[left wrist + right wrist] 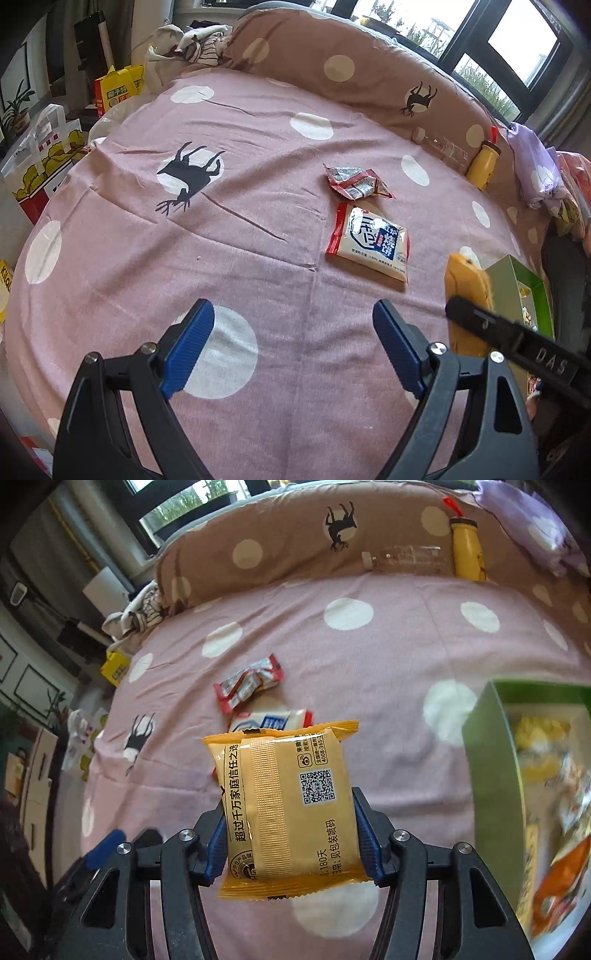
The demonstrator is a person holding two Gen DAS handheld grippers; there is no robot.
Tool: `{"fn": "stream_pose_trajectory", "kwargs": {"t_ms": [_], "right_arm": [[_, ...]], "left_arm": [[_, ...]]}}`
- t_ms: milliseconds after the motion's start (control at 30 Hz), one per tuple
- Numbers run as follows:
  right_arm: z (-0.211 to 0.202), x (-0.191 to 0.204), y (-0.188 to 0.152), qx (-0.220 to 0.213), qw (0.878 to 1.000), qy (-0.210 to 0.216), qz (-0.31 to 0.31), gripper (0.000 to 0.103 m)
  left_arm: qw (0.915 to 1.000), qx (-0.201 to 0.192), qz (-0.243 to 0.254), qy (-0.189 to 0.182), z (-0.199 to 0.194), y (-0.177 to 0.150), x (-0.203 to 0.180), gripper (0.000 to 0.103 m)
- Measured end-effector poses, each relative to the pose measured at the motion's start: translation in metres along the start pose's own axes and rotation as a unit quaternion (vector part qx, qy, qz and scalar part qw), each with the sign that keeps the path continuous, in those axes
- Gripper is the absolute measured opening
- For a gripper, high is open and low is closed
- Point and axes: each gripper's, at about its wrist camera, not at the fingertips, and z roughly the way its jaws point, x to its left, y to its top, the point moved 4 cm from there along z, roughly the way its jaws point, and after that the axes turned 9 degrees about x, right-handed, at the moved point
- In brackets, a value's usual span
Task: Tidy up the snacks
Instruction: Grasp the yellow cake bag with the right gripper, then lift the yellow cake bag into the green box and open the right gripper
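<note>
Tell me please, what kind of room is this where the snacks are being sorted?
Most likely a bedroom at home. The snacks lie on a bed with a pink dotted sheet, a long brown bolster pillow runs along its far edge, and a window stands just behind it.

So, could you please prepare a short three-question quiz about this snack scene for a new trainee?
1. True or false: the right gripper is shut on the yellow packet.
2. How many snack packets lie loose on the bedsheet?
3. What does the left gripper hold? A) a bottle B) nothing C) a packet

Key:
1. True.
2. Two: the crumpled red-and-silver packet and the white packet.
3. B; it is open and empty. The green box already holds snacks.
</note>
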Motion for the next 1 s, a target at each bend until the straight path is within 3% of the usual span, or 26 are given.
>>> {"fn": "stream_pose_trajectory", "kwargs": {"t_ms": [167, 333, 600, 767, 800, 867, 1000], "right_arm": [[0.017, -0.008, -0.028, 0.022, 0.999, -0.013, 0.038, 0.060], [0.028, -0.016, -0.033, 0.043, 0.998, 0.020, 0.049, 0.066], [-0.007, -0.041, -0.033, -0.032, 0.990, 0.086, 0.105, 0.071], [-0.002, -0.046, -0.033, -0.020, 0.982, 0.144, 0.124, 0.071], [0.001, -0.045, -0.033, -0.013, 0.980, 0.154, 0.125, 0.071], [0.007, -0.043, -0.033, -0.003, 0.978, 0.163, 0.127, 0.071], [0.019, -0.042, -0.032, 0.016, 0.977, 0.170, 0.129, 0.071]], "left_arm": [[1.0000, -0.001, 0.004, 0.002, -0.001, -0.003, -0.004, 0.088], [0.9998, 0.000, 0.018, 0.004, 0.000, -0.007, -0.012, 0.088], [0.9983, 0.015, 0.051, -0.024, 0.005, -0.019, -0.034, 0.086], [0.9929, 0.052, 0.080, -0.070, 0.017, -0.032, -0.057, 0.079], [0.9912, 0.059, 0.087, -0.080, 0.020, -0.034, -0.062, 0.073], [0.9884, 0.073, 0.100, -0.087, 0.025, -0.040, -0.073, 0.067], [0.9838, 0.098, 0.117, -0.094, 0.040, -0.050, -0.087, 0.065]]}}
